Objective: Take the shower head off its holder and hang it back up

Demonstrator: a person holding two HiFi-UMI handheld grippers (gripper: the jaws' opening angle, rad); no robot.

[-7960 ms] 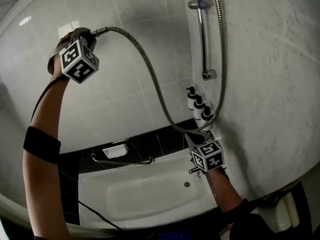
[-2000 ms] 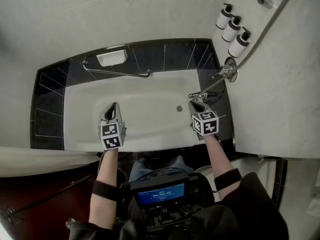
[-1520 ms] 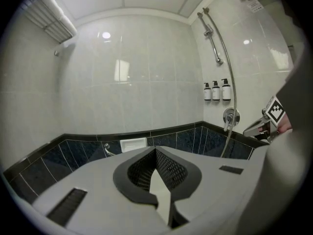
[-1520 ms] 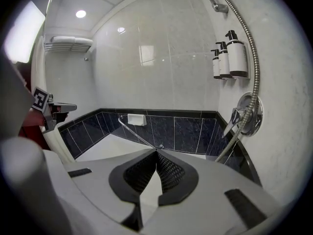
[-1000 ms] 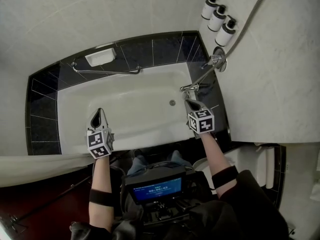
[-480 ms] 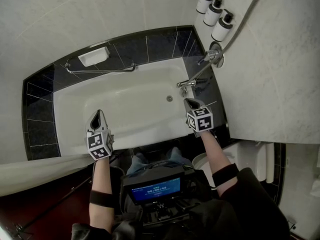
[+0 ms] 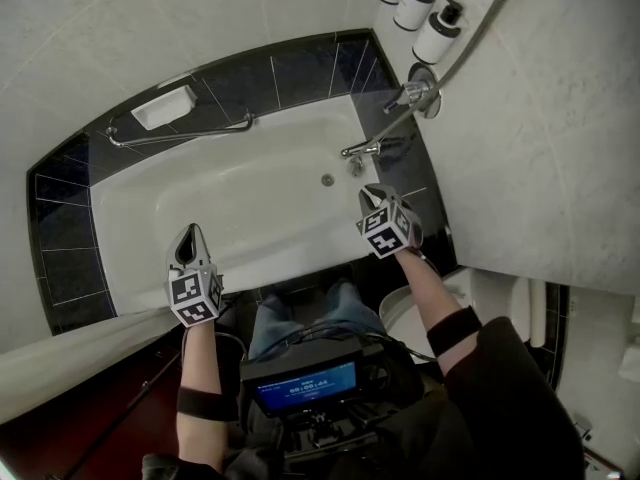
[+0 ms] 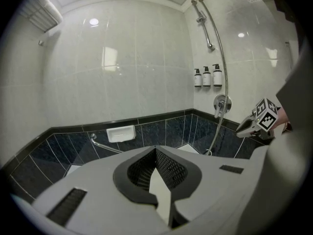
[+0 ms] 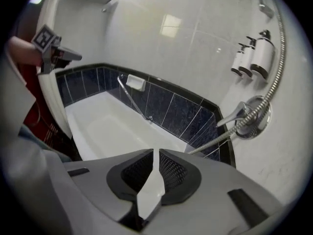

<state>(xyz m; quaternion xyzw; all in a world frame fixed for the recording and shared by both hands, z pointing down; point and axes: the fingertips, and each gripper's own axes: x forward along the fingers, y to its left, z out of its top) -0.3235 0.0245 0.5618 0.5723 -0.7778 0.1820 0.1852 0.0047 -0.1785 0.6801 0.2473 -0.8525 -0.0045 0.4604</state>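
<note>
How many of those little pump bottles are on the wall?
3, side by side on the side wall above the tap: left pump bottle, middle one, right one. None appears hidden.

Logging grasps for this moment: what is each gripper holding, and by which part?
Nothing is held. The left gripper is shut and empty; the right gripper has just been opening its jaws, nothing between them.

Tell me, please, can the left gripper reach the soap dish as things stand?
Probably yes, with a lean: the left gripper, shut and empty, is by the tub; only its open inside and a grab bar lie before the soap dish.
</note>
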